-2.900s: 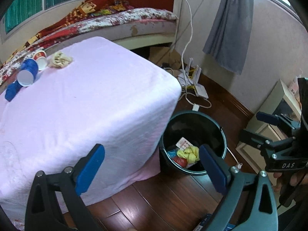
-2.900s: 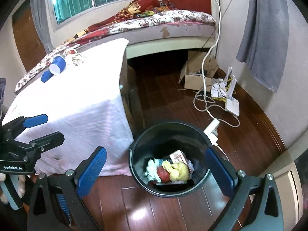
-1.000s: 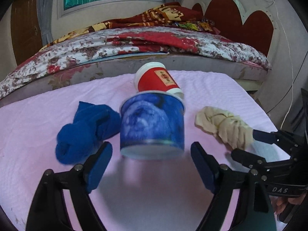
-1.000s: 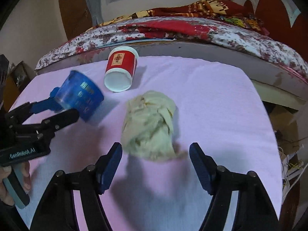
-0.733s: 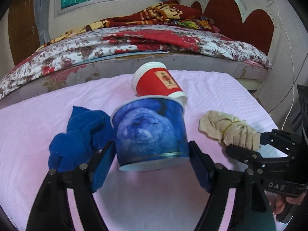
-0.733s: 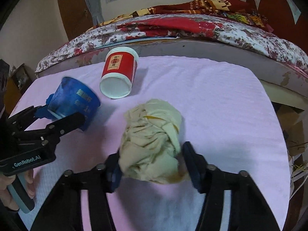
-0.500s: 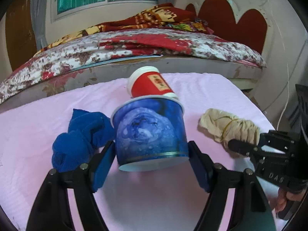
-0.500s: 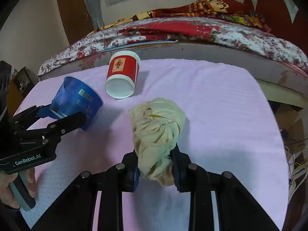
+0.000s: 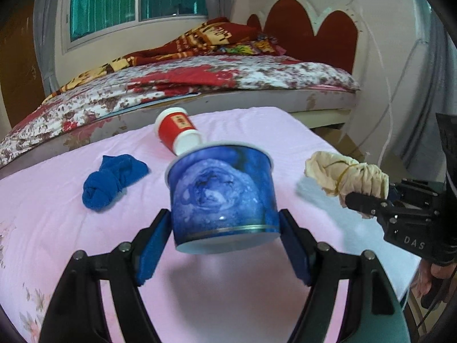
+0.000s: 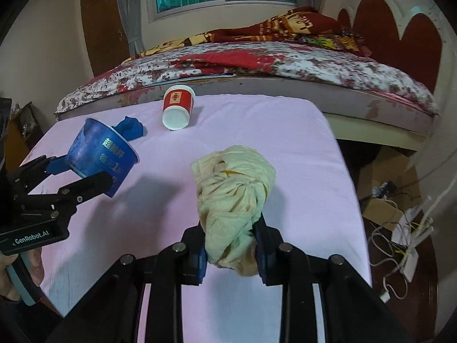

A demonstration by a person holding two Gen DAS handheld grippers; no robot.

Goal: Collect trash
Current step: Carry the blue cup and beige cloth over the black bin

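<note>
Your pink-covered table (image 10: 285, 131) fills most of both views, with the bed (image 10: 285, 65) along its far edge at twelve o'clock. In the right wrist view the table's right edge drops away at three o'clock to dark floor with cables (image 10: 405, 245); bare pink cloth lies open on the near side of the table.

Your left gripper (image 9: 225, 237) is clamped on the blue paper cup (image 9: 222, 197), pads pressing both sides of its wall near the wide rim, the cup clear of the cloth. Its long axis runs away from you toward twelve o'clock, base farthest.

Your right gripper (image 10: 230, 253) is closed tight on the beige knotted rag (image 10: 232, 200), which stands up from the pads toward twelve o'clock.

The red paper cup (image 10: 177, 108) lies on its side at eleven o'clock, mouth toward you. The blue cloth wad (image 9: 112, 183) rests at ten o'clock in the left view.
</note>
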